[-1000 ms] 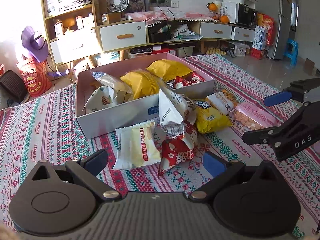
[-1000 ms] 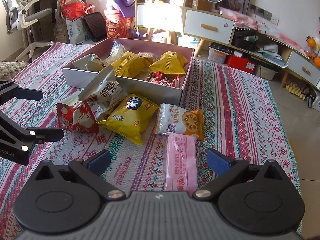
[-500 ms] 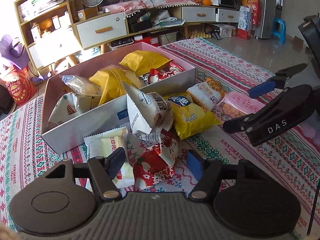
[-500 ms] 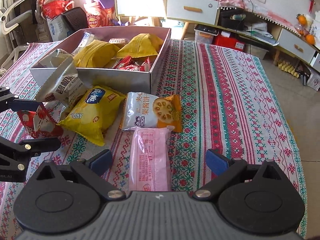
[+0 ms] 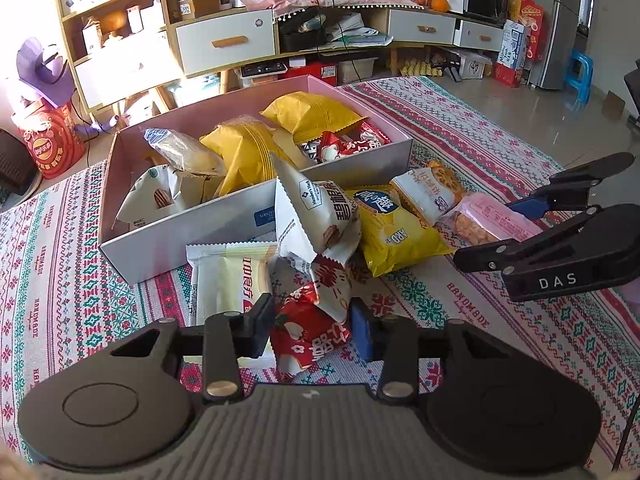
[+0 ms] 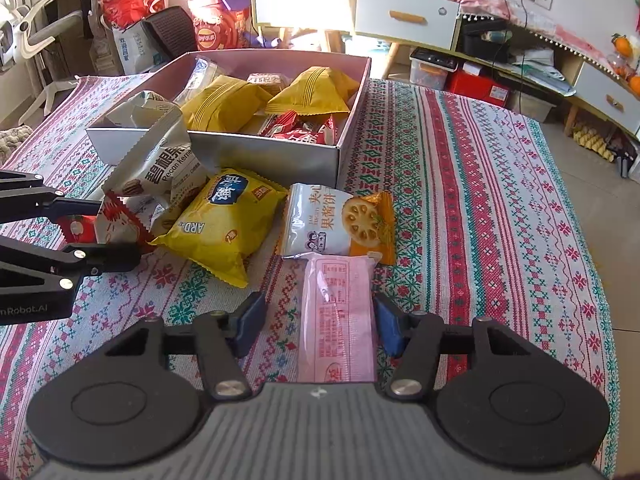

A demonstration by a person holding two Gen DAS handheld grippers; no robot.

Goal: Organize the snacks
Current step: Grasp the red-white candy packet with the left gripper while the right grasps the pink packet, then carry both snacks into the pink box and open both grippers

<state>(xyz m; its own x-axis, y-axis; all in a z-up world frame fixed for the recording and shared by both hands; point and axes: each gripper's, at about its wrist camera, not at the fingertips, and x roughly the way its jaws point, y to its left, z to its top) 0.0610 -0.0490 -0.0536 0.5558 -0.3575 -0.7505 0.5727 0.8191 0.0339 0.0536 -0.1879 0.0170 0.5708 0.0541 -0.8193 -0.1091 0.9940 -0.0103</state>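
A pink box (image 5: 248, 216) (image 6: 264, 156) holds several yellow, white and red snack bags. Loose snacks lie in front of it on the patterned cloth. My left gripper (image 5: 312, 326) has closed on a red and white packet (image 5: 310, 330), with both pads against its sides. My right gripper (image 6: 320, 322) is partly open around a pink packet (image 6: 336, 316); the right pad touches it and the left pad stands apart. A white pecan bag (image 5: 316, 216) (image 6: 160, 164), a yellow bag (image 5: 396, 228) (image 6: 224, 224), a white-orange biscuit bag (image 6: 336, 220) and a white-yellow packet (image 5: 232, 280) lie nearby.
The striped cloth (image 6: 480, 220) covers the table, whose right edge drops to a tiled floor (image 6: 600, 200). Shelves and drawers (image 5: 224, 44) stand behind the box. Each gripper shows in the other's view, the right one (image 5: 560, 240) and the left one (image 6: 60, 240).
Both grippers moved forward and down over their packets. The left jaws narrowed until they met the red and white packet. The right jaws narrowed around the pink packet.
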